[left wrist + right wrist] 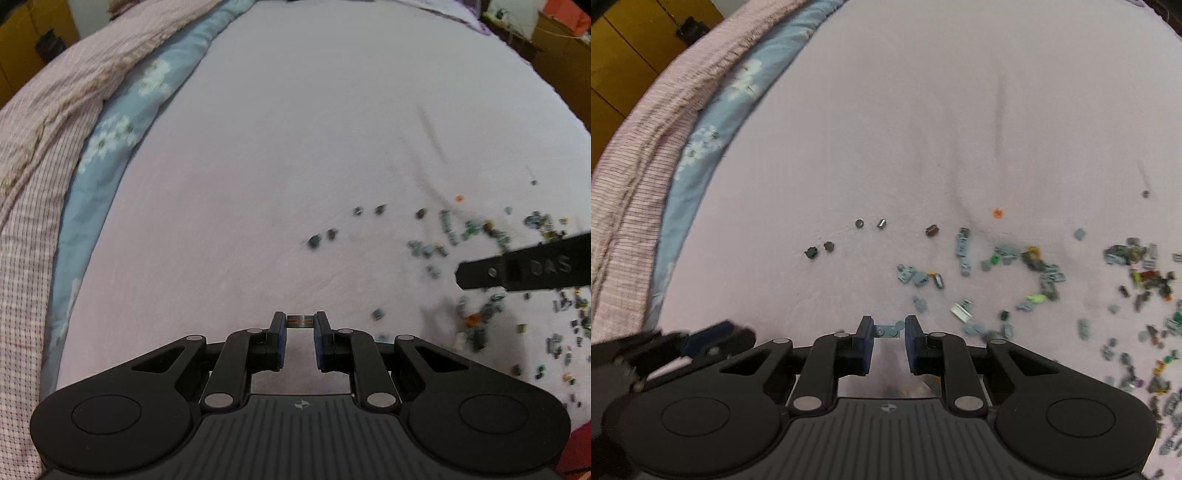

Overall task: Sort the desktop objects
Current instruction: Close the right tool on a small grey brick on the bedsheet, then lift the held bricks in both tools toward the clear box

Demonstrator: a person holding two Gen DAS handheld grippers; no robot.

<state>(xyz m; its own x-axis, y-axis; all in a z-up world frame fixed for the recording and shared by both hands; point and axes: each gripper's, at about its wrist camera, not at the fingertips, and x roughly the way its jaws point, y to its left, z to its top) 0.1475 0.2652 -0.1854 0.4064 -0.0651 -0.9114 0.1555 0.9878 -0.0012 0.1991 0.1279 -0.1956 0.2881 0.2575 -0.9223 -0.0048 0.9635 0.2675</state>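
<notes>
Bricks [1045, 273] — one per tool

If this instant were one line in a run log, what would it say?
left gripper: shut on dark flat piece | right gripper: shut on grey flat piece | small bricks: scattered on pink sheet
</notes>
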